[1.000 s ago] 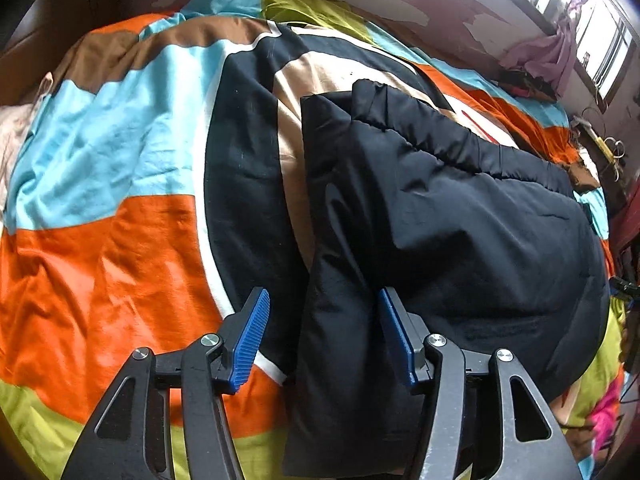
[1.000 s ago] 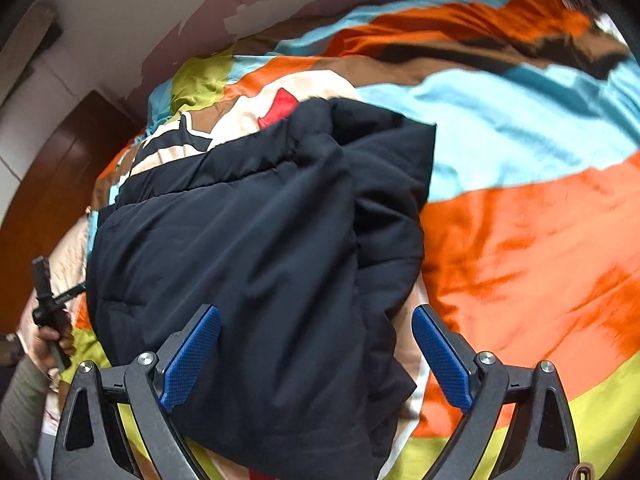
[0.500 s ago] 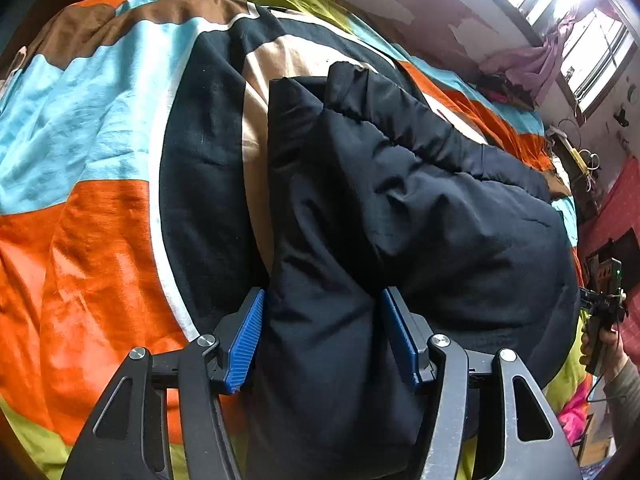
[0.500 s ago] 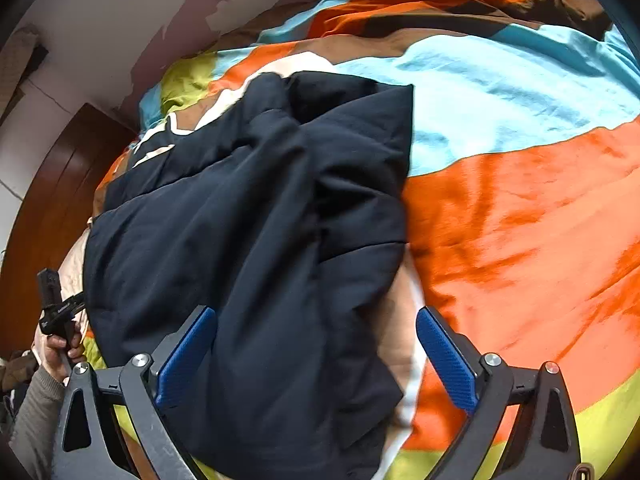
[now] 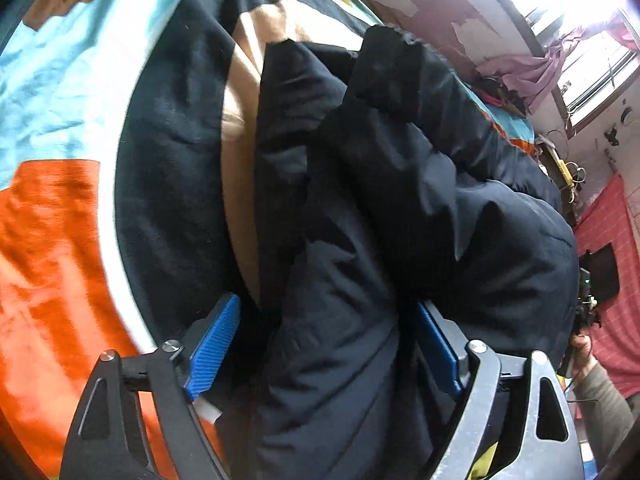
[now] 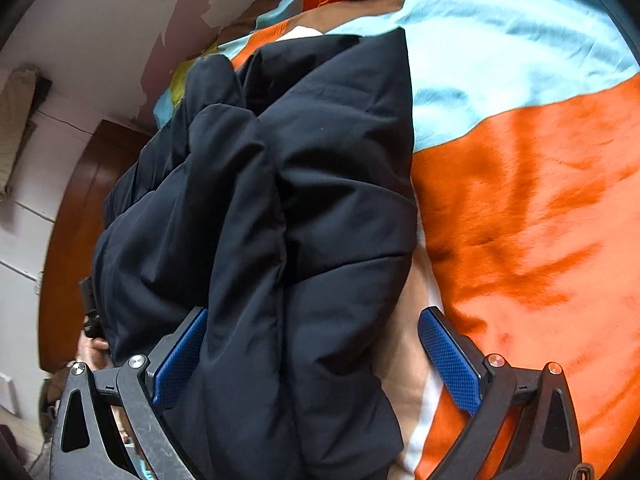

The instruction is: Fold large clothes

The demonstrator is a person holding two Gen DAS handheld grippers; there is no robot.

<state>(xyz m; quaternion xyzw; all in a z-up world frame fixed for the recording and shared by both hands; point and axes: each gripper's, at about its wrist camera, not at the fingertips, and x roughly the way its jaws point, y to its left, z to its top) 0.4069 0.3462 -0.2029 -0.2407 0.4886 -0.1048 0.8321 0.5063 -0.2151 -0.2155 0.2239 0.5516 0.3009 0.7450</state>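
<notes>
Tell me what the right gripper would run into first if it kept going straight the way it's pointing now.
Most likely the dark padded jacket: the right gripper stands open with the jacket's near edge already between its fingers, and the colourful bedspread lies under it. Depth is hard to judge.

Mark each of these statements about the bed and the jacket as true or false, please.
1. The dark jacket lies on a colourful bedcover. True.
2. The jacket is red. False: it is dark navy or black.
3. The right gripper has jacket cloth between its blue pads. True.
4. The left gripper is over bare floor. False: its jaws are opening around jacket cloth.
5. The jacket hangs on a hanger. False: it lies bunched on the bed.
</notes>
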